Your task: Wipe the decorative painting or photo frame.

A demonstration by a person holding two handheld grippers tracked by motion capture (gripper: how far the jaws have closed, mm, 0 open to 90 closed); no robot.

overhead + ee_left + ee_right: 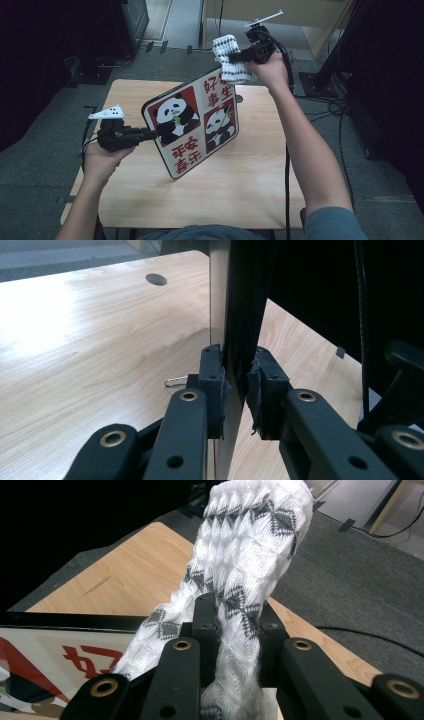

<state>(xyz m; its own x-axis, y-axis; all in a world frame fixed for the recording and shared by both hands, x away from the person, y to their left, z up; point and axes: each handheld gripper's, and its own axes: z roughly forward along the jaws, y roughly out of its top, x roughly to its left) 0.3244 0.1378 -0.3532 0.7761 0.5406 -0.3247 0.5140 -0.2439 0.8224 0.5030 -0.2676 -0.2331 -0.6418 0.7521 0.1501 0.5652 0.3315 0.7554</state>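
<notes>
Both grippers held something: my left gripper (150, 133) clamped the panda board's (192, 125) left edge, and my right gripper (235, 57) pinched the knitted cloth (229, 65) just above its far top corner.

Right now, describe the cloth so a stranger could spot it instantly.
Start at the wooden table, then go to its far edge, above the top corner of the upright panda board. There the right gripper pinches the cloth: white, knitted, with grey diamond bands, the one soft thing here.

Knitted cloth (230, 60), glossy tray (192, 122), wood-grain table (250, 175).
</notes>
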